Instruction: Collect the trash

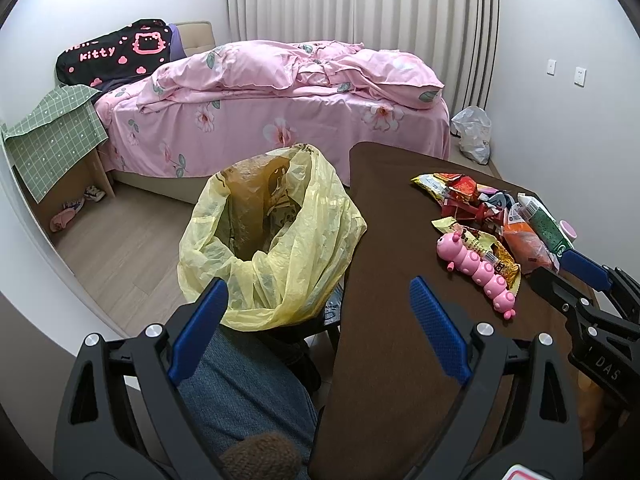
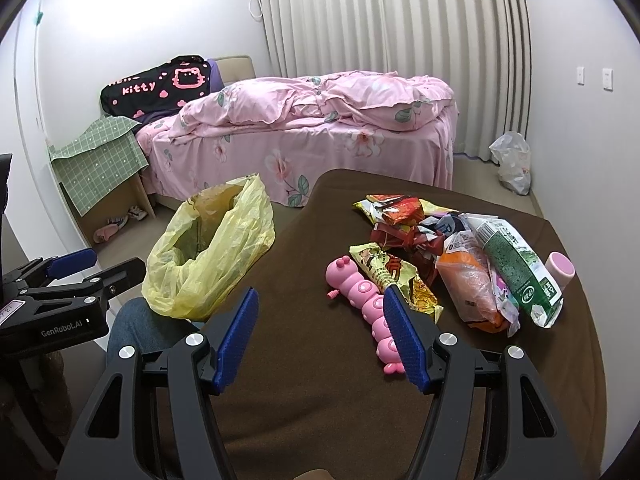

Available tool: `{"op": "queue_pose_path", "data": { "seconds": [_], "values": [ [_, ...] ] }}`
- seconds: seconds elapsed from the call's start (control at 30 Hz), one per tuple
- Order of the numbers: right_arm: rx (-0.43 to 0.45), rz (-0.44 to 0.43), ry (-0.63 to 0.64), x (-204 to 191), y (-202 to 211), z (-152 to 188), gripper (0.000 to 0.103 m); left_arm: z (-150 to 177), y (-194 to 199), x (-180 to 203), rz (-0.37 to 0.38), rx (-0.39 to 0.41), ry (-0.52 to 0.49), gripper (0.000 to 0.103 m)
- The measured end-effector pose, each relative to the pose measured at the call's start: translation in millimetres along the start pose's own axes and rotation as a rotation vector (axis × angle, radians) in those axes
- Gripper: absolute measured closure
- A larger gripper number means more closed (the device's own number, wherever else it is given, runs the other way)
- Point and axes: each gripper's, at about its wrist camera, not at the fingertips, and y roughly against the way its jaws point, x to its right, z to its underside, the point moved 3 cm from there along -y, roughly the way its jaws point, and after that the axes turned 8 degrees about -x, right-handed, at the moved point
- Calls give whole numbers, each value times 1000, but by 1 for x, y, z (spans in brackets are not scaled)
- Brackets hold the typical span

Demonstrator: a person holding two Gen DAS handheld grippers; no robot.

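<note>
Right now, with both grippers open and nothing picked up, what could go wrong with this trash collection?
1. The pink caterpillar toy lies touching the yellow snack wrapper; the open right gripper could grab the toy as trash.
2. The yellow trash bag is limp and stands off the table edge; dropped wrappers might miss its mouth.
3. The pink-capped container sits behind the green carton; pulling the carton could knock it over.

Left gripper (image 1: pixel 316 312) gapes wide between yellow bag (image 1: pixel 272 240) and table (image 1: pixel 384 240).

One yellow bag (image 2: pixel 208 256), one pink caterpillar toy (image 2: pixel 366 300), one green carton (image 2: pixel 520 268) (wrappers too jumbled to count).
</note>
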Motion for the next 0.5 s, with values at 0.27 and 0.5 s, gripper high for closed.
{"op": "queue_pose_path", "data": {
  "seconds": [0.27,0.5],
  "values": [
    [-1,-1,0,0,0,0,42,1,0,4,4,-4,-7,16],
    [1,0,3,0,1,0,42,1,0,4,4,-5,-6,16]
  ]
}}
